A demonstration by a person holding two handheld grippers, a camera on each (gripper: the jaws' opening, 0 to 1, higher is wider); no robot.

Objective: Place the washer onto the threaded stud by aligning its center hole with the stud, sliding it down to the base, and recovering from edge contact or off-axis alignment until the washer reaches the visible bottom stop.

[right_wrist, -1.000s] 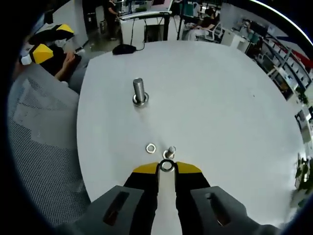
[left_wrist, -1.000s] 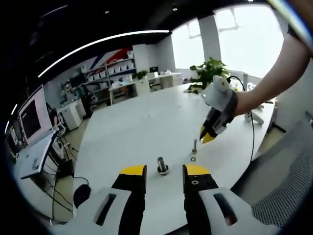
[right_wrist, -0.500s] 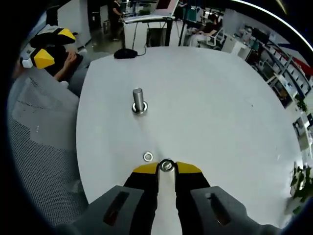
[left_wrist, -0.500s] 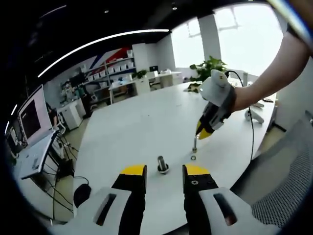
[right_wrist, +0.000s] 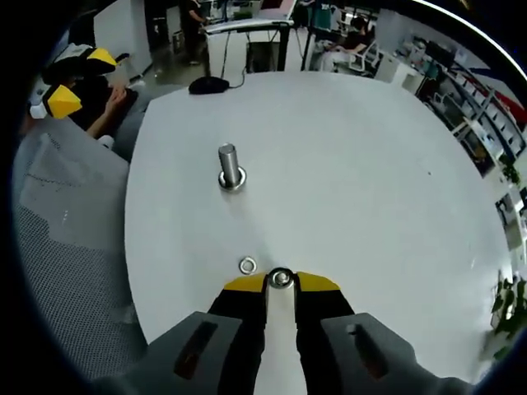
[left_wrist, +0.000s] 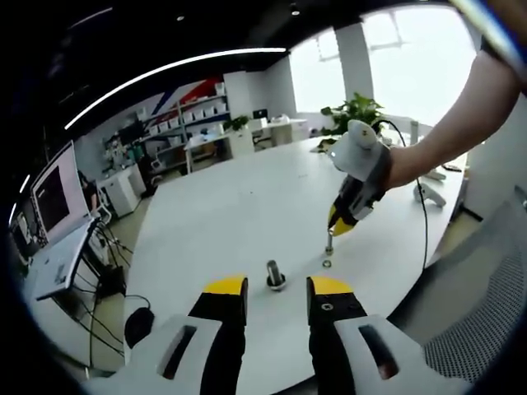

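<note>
While the right gripper (right_wrist: 281,282) pinches the washer (right_wrist: 282,279) over the slim threaded stud (left_wrist: 328,244), a spare washer (right_wrist: 247,265) lies just beside it (left gripper (left_wrist: 277,285) parted, holding nothing), forearm (left_wrist: 461,123) angled down.

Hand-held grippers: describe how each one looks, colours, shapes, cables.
Left hand-held gripper: two black jaws with yellow tips on pale grey mounts with dark slots. Right hand-held gripper: the same; in the left gripper view it has a rounded pale grey body and a black cable.
</note>
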